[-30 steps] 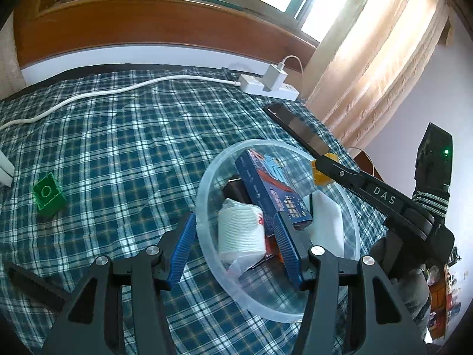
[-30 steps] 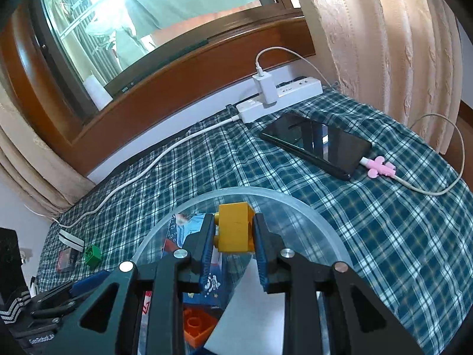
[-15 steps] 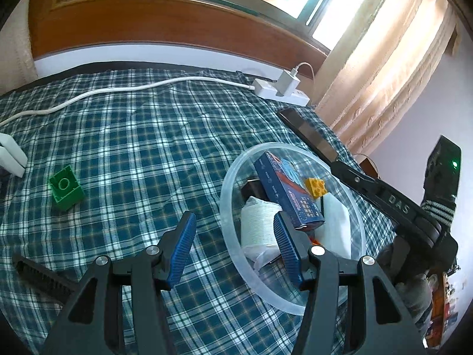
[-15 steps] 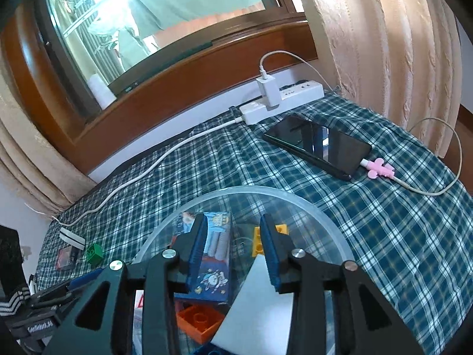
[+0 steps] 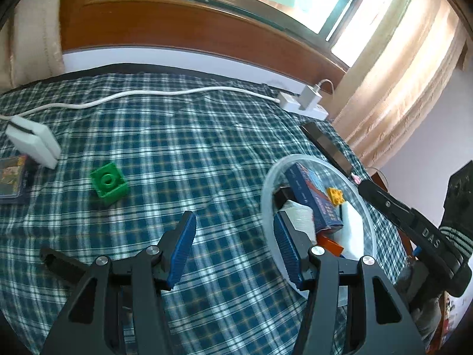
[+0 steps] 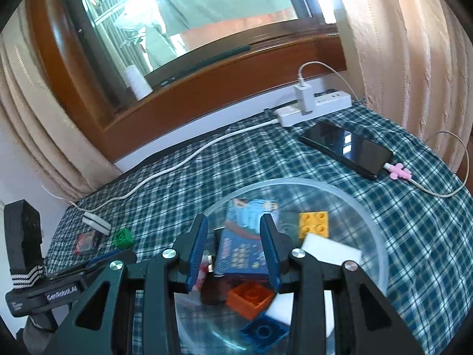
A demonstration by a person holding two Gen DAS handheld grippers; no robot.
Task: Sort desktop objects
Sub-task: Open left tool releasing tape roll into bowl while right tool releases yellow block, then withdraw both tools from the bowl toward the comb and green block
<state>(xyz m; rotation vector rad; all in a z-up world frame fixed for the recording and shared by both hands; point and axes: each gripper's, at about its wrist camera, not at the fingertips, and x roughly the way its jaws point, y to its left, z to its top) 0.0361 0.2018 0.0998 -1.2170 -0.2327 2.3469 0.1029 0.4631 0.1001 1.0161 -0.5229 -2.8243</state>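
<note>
With the yellow brick (image 6: 314, 224) lying in the clear bowl (image 6: 381, 254) and the right gripper (image 6: 233, 251) open and empty above it, the open-jawed left gripper (image 5: 233, 244) faces the green brick (image 5: 109, 183) out on the table (image 5: 177, 153), likely the next pick, needing a reach and squeeze.

Table under a blue-green checked cloth (image 5: 183, 136), green block (image 5: 109, 183) at the left, white box (image 5: 32, 142) and flat card (image 5: 11, 179) far left, clear bowl (image 6: 381, 254) near right, black phone (image 6: 346, 148) and white power strip (image 6: 316, 108) far right
</note>
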